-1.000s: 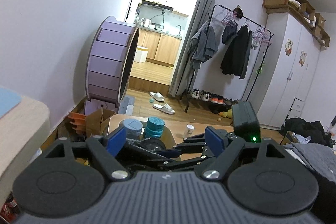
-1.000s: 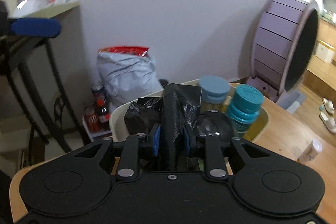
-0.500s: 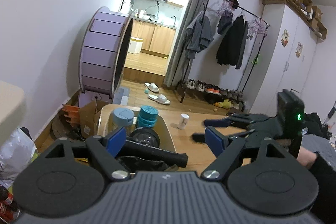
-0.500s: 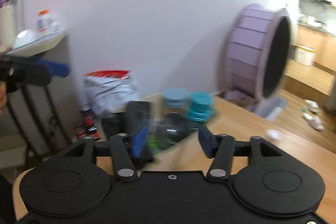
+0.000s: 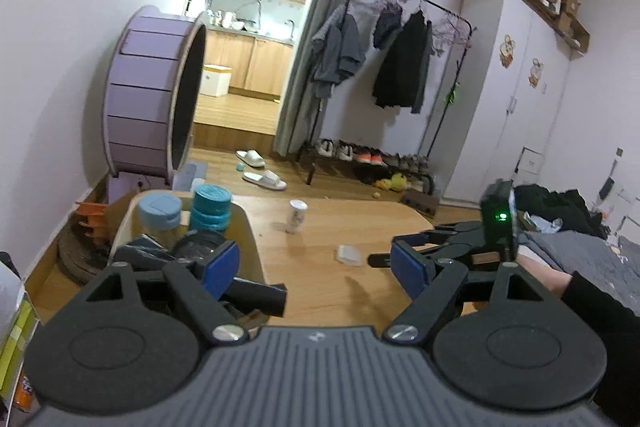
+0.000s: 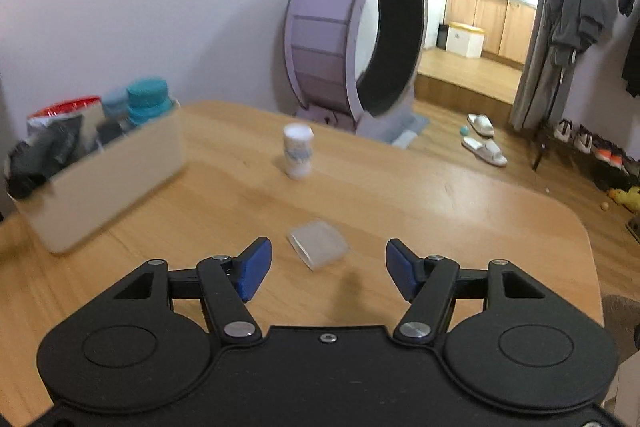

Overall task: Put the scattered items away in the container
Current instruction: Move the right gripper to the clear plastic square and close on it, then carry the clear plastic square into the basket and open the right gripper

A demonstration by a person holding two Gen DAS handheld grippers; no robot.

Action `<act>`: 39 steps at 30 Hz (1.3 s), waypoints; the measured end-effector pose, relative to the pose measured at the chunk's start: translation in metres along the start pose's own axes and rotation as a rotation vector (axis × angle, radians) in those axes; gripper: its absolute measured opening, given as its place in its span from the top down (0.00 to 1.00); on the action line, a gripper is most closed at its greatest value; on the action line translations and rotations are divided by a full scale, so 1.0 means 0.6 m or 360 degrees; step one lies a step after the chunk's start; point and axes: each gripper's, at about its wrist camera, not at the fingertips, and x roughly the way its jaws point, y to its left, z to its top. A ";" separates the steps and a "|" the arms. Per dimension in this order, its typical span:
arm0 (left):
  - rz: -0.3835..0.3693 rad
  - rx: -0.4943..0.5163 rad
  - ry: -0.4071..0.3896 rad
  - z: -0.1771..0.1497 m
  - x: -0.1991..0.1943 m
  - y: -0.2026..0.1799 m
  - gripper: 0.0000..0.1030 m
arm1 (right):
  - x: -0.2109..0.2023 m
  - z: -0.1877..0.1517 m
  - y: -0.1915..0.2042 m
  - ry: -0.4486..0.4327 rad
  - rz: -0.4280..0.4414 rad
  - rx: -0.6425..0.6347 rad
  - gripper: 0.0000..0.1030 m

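A cream container (image 5: pixel 253 241) (image 6: pixel 108 183) stands at the left of the wooden table, holding a blue-lidded jar (image 5: pixel 160 209), a teal-lidded jar (image 5: pixel 210 205) and a black bundle (image 5: pixel 256 293). A small white bottle (image 5: pixel 297 215) (image 6: pixel 298 151) stands upright mid-table. A translucent case (image 5: pixel 349 254) (image 6: pixel 318 245) lies flat nearer to me. My right gripper (image 6: pixel 328 263) (image 5: pixel 404 247) hovers just short of the case; its jaws are opening and no pad touches anything. My left gripper (image 5: pixel 316 265) hangs open at the container's right edge, holding nothing.
A large purple wheel (image 6: pixel 356 39) stands on the floor behind the table. The table's rounded right edge (image 6: pixel 588 239) drops to the floor, where slippers (image 6: pixel 484 147) lie. A clothes rack (image 5: pixel 400 67) and a shoe row stand at the far wall. A sleeve (image 5: pixel 600 311) shows at right.
My right gripper let go of the black bundle in the container, opened, and swung right over the table to the translucent case. My left gripper shifted and dipped slightly, still open.
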 end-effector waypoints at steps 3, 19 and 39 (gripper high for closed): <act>-0.0010 -0.0012 0.0011 -0.003 0.013 -0.004 0.21 | 0.018 -0.010 -0.004 -0.0002 0.0034 0.0000 0.39; -0.0008 -0.0034 -0.0011 -0.005 0.019 -0.006 0.21 | 0.067 -0.011 -0.011 -0.0019 0.0053 0.0010 0.66; 0.0091 -0.0111 -0.0190 0.028 -0.064 0.041 0.20 | -0.039 0.059 0.063 -0.0233 0.0327 0.0014 0.79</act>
